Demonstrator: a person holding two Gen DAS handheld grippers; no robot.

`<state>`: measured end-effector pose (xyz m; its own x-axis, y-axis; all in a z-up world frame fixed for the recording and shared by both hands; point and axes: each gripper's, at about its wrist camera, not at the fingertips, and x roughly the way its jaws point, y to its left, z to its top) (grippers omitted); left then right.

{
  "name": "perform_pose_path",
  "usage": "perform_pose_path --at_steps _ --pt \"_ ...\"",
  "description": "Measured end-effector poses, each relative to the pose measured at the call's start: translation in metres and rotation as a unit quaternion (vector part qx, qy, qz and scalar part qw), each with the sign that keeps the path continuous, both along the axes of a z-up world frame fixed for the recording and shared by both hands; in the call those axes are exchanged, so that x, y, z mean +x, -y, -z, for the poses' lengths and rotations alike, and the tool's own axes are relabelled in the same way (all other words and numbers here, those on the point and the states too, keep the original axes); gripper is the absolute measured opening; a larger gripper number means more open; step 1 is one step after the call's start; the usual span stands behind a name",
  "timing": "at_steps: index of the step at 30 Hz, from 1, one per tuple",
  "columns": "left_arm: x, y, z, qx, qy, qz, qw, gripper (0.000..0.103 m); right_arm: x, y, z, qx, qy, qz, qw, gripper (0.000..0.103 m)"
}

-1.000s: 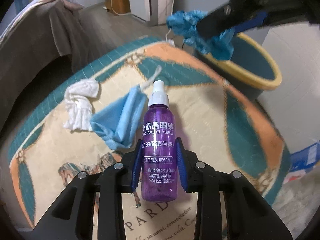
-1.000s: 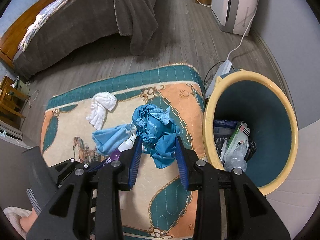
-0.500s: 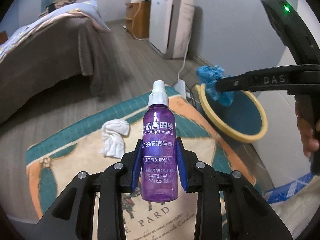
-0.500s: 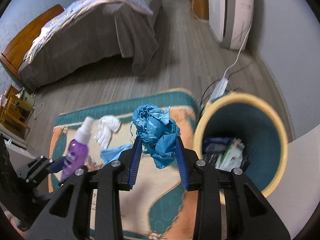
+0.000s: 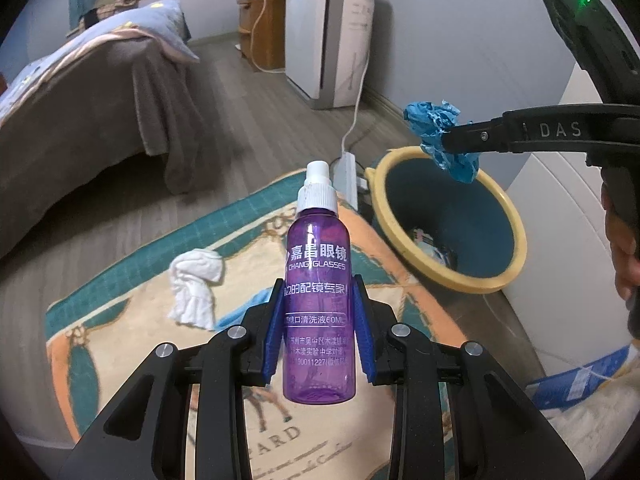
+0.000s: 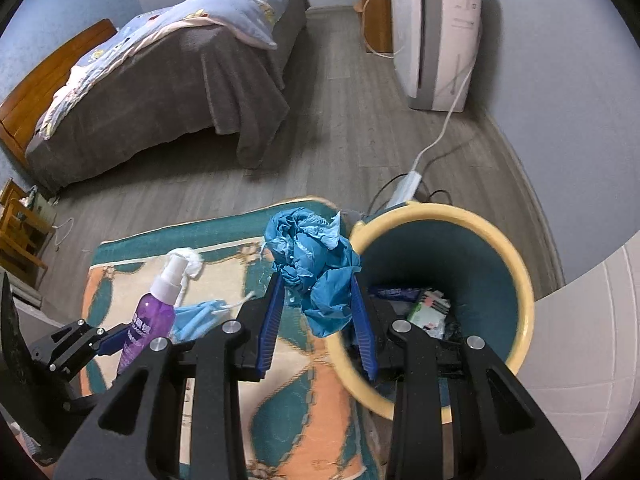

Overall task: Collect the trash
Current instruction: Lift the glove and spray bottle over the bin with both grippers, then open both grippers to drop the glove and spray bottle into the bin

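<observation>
My left gripper (image 5: 318, 300) is shut on a purple spray bottle (image 5: 318, 272) with a white nozzle, held upright above the rug; it also shows in the right wrist view (image 6: 154, 316). My right gripper (image 6: 316, 292) is shut on a crumpled blue wad (image 6: 314, 266), held at the near-left rim of the yellow-rimmed teal bin (image 6: 520, 292). In the left wrist view the wad (image 5: 440, 136) hangs over the bin (image 5: 472, 280). A white tissue (image 5: 194, 284) and a blue face mask (image 6: 200, 316) lie on the rug.
The patterned rug (image 5: 140, 344) covers the floor under both grippers. A power strip (image 5: 346, 176) and cable lie behind the bin. A bed (image 6: 160, 92) stands at back left, a white appliance (image 6: 436, 32) at back right. The bin holds several wrappers (image 6: 428, 308).
Both grippers have risen with their loads. The right gripper has carried the blue wad rightward to the bin's rim. The bottle is now well above the rug.
</observation>
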<state>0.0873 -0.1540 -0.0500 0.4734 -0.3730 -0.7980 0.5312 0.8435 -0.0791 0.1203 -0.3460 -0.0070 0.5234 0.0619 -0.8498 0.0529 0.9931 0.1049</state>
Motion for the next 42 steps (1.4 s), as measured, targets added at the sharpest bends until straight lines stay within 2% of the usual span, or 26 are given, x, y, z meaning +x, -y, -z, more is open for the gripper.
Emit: perform_pose_path --at_steps 9,18,27,31,37,42 --pt "0.017 0.049 -0.005 0.011 -0.001 0.033 0.9994 0.033 0.000 0.061 0.025 -0.012 -0.027 0.069 0.997 0.033" --pt "0.028 0.097 0.006 0.020 -0.020 0.068 0.9973 0.033 -0.006 0.109 0.050 -0.011 -0.051 0.139 0.989 0.033" --pt "0.030 0.137 0.027 0.030 -0.022 0.088 0.9954 0.033 -0.010 0.128 0.065 -0.001 -0.072 0.172 0.982 0.033" --pt "0.029 0.147 0.034 0.033 -0.023 0.086 0.9955 0.033 -0.010 0.128 0.063 0.002 -0.066 0.177 0.982 0.034" --pt "0.029 0.156 0.029 0.031 -0.004 0.102 0.9943 0.033 -0.008 0.129 0.065 0.011 -0.066 0.179 0.982 0.036" --pt "0.030 0.158 0.020 0.010 0.011 0.105 0.9943 0.033 -0.009 0.132 0.057 0.009 -0.052 0.197 0.979 0.038"
